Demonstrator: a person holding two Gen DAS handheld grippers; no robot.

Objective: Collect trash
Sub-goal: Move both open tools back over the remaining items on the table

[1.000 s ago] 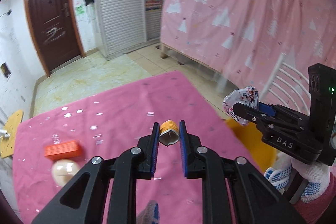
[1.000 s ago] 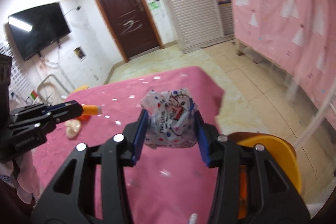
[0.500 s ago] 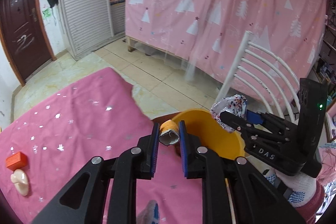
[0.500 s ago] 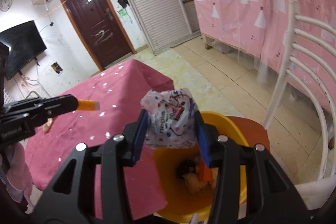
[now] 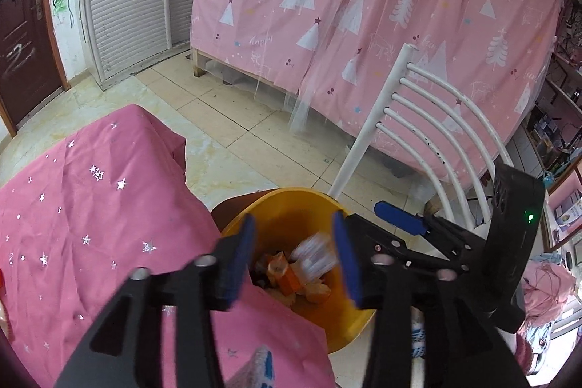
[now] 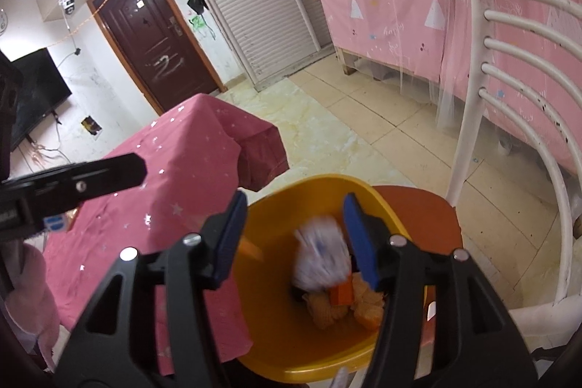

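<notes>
A yellow bin [image 5: 345,326] stands on an orange chair seat next to the pink-clothed table; it also shows in the right wrist view [image 6: 276,315]. My left gripper [image 5: 294,257] is open and empty above the bin. My right gripper [image 6: 298,239] is open above the bin; it shows in the left wrist view [image 5: 367,220] at the right. A white crumpled wrapper [image 6: 320,257], blurred, falls between the right fingers into the bin; it also shows in the left wrist view [image 5: 313,255]. Orange scraps [image 6: 342,293] lie on the bin's bottom.
The pink tablecloth [image 5: 91,224] covers the table at the left. A white chair back [image 5: 418,140] rises behind the bin. A pink curtain [image 5: 363,6] hangs beyond. A dark door [image 6: 152,42] and a TV [image 6: 32,90] are at the far wall.
Both grippers have opened above the bin. The left has let go of the small orange roll and the right of the wrapper, which is dropping in.
</notes>
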